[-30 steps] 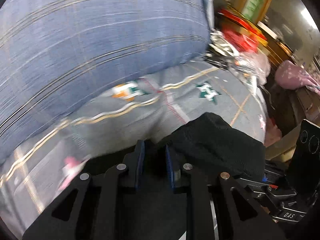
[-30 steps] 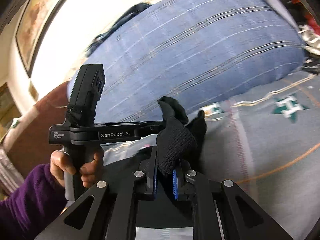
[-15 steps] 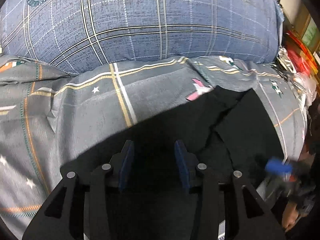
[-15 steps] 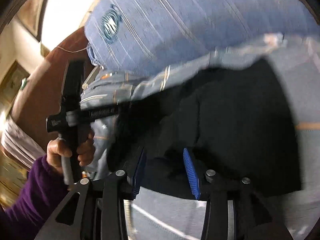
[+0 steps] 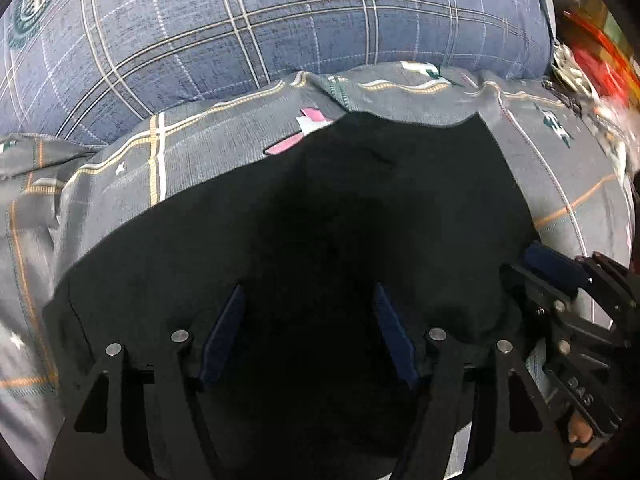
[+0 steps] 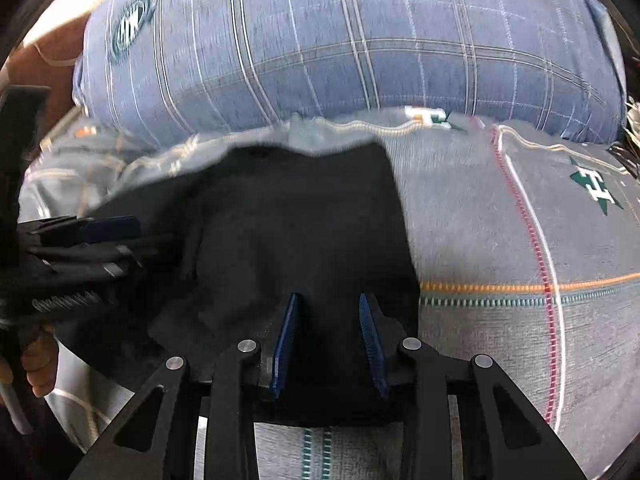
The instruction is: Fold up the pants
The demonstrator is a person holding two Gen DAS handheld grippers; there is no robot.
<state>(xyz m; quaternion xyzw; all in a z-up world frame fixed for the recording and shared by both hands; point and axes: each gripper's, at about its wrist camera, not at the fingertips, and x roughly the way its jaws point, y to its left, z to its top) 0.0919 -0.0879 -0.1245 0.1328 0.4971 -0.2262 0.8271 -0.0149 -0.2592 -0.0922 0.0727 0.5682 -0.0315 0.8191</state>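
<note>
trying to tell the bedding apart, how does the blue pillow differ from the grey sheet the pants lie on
The blue pillow is puffed up and bulging; the grey sheet lies mostly flat, with a few wrinkles. The pillow has a pale plaid grid and a round emblem; the sheet has orange and red stripes and green motifs. Only the sheet carries the black pants. Both are lined, woven fabric.

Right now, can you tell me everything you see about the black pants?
The black pants lie flat on the grey patterned bedsheet, in front of a big blue checked pillow. The cloth looks soft, dark and plain, with a wavy far edge. The left gripper is opening above them, the right gripper is closing over the near edge. Neither visibly pinches the cloth.
</note>
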